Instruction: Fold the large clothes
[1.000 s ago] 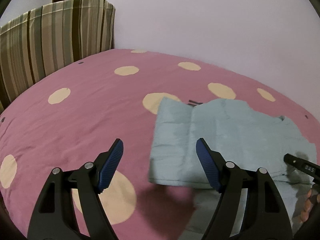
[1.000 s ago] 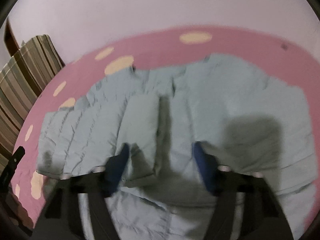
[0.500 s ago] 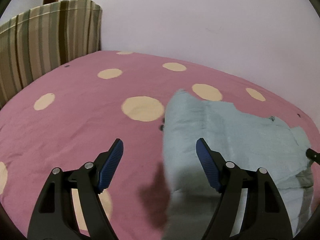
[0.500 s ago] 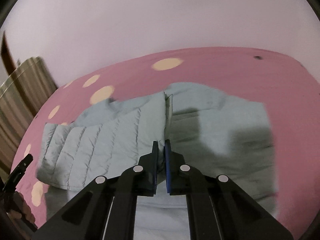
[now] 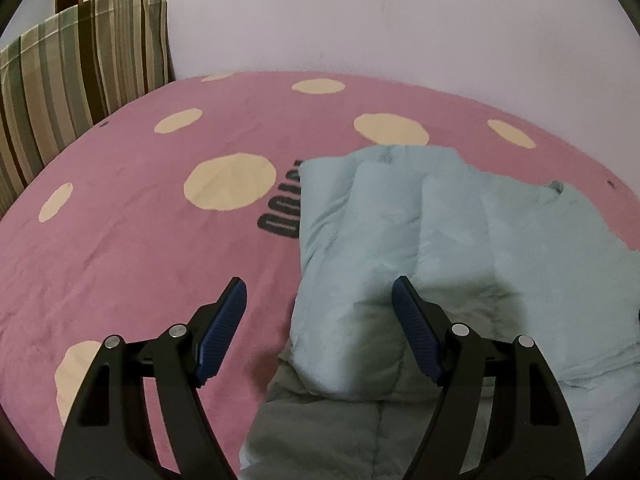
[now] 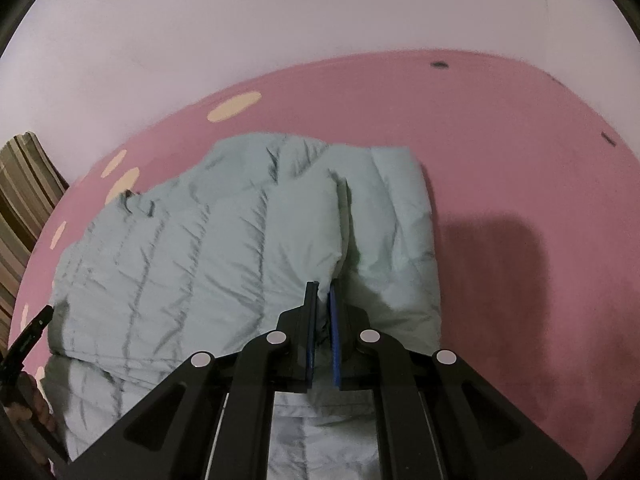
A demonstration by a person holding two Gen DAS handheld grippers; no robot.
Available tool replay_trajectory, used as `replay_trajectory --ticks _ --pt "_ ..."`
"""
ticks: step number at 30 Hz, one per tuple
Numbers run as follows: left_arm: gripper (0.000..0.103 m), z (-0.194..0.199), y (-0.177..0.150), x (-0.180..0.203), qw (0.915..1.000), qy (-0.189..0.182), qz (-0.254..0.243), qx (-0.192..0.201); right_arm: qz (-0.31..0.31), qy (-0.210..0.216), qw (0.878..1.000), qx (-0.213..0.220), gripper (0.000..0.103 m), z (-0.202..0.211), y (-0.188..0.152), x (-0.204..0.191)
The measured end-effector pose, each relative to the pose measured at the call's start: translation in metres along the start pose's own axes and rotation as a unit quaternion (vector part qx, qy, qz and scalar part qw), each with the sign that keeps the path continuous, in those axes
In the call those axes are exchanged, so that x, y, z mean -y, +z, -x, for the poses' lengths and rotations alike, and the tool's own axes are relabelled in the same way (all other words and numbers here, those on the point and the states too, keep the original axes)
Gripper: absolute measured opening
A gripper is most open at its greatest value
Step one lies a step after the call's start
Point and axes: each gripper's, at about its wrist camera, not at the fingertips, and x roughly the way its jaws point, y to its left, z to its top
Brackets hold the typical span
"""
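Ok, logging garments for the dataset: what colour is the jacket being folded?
Pale blue-green, quilted jacket; clearest in the right wrist view.

dark print on blanket (image 5: 120,248), partly hidden, unreadable

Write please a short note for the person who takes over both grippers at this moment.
Left gripper: open, holding nothing, over the jacket's left edge.
Right gripper: shut on a fold of the pale blue puffer jacket.
The jacket lies on the pink dotted blanket, part of it already folded over onto itself.
Left: lay the held fold down, release it, then finish folding and flatten.
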Motion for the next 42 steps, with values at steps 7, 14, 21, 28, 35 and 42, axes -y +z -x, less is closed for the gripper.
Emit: replay_trajectory --ticks 7,14,21,28,35,42 --pt "0.075 -0.012 -0.006 0.0 0.9998 0.012 0.001 -0.015 -0.007 -0.002 1.0 -0.011 0.006 -0.013 -0.011 0.005" --pt "0.075 0.0 -0.003 0.0 0.9998 0.004 -0.004 -0.018 -0.001 -0.006 1.0 -0.006 0.016 0.002 -0.009 0.003" --pt "0.075 0.035 0.029 0.008 0.9989 -0.026 0.005 0.038 0.027 0.002 0.998 0.063 0.046 0.046 0.024 -0.024" --pt "0.075 -0.01 0.036 0.031 0.9998 -0.015 0.007 0.007 0.063 -0.015 0.997 0.029 0.046 -0.009 0.04 -0.045" --pt "0.076 -0.05 0.021 0.036 0.9989 0.014 -0.012 -0.044 0.06 -0.028 0.998 -0.012 0.046 -0.056 0.026 -0.035" --pt "0.075 -0.051 0.019 0.034 0.9984 0.021 -0.012 -0.051 0.067 -0.033 0.997 -0.006 0.046 -0.052 0.025 -0.037"
